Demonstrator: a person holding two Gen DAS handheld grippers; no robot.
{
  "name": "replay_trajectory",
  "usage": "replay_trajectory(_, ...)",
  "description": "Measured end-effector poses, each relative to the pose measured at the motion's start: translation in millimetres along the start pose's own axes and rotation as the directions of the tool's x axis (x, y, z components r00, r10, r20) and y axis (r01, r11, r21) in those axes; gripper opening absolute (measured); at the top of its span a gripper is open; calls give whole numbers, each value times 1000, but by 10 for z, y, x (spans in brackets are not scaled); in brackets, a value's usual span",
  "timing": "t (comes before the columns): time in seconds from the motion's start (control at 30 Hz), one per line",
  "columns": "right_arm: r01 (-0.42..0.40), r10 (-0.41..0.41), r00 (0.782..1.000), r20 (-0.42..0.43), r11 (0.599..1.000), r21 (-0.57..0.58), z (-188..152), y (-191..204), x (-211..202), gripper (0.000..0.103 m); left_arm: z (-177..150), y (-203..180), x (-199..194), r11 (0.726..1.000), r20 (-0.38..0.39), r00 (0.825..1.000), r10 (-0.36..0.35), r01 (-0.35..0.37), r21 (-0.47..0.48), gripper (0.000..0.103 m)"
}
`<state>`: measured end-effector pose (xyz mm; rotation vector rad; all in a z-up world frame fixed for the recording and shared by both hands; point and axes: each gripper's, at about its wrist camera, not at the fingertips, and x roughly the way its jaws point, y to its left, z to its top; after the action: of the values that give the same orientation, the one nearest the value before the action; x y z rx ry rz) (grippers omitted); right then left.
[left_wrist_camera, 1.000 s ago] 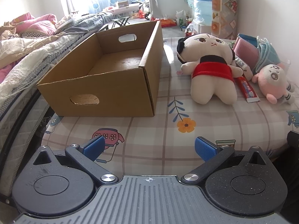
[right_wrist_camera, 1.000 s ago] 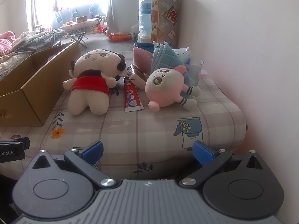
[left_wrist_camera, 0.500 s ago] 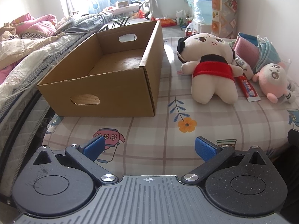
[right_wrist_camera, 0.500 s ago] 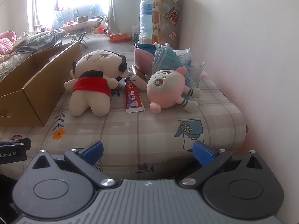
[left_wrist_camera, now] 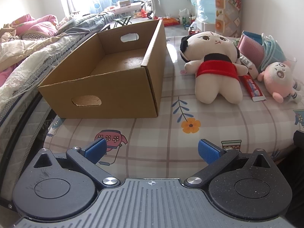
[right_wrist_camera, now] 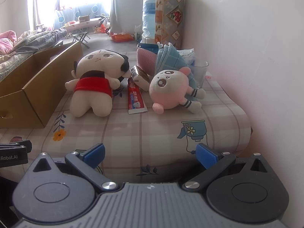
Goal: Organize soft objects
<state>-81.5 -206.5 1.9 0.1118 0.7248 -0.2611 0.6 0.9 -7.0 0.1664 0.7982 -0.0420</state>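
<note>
1. We held the left hand-held gripper [left_wrist_camera: 151, 150] released; the cardboard box [left_wrist_camera: 114, 79] sat ahead-left.
2. Our right hand-held gripper [right_wrist_camera: 150, 154] gaped empty; the red-shirted doll [right_wrist_camera: 95, 83] and pink plush [right_wrist_camera: 169, 89] lay ahead.

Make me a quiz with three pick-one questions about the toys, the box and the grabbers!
1. Where does the toothpaste tube lie?
A. in the box
B. between the two plush toys
C. in the glass

2. What colour is the big plush doll's top?
A. red
B. green
C. yellow

3. What is in the cardboard box?
A. a doll
B. a towel
C. nothing

Answers: B, it lies on the sheet between the big doll and the pink plush; A, red cloth on its body; C, its bare floor shows.
</note>
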Motion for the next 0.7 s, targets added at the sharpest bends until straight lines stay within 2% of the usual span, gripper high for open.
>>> replay_trajectory(0.7, -6, 6, 1000, -5, 1000, -7, 9, 40, 27, 103, -12, 18, 55, 1000, -30, 999, 21, -21, 1, 103)
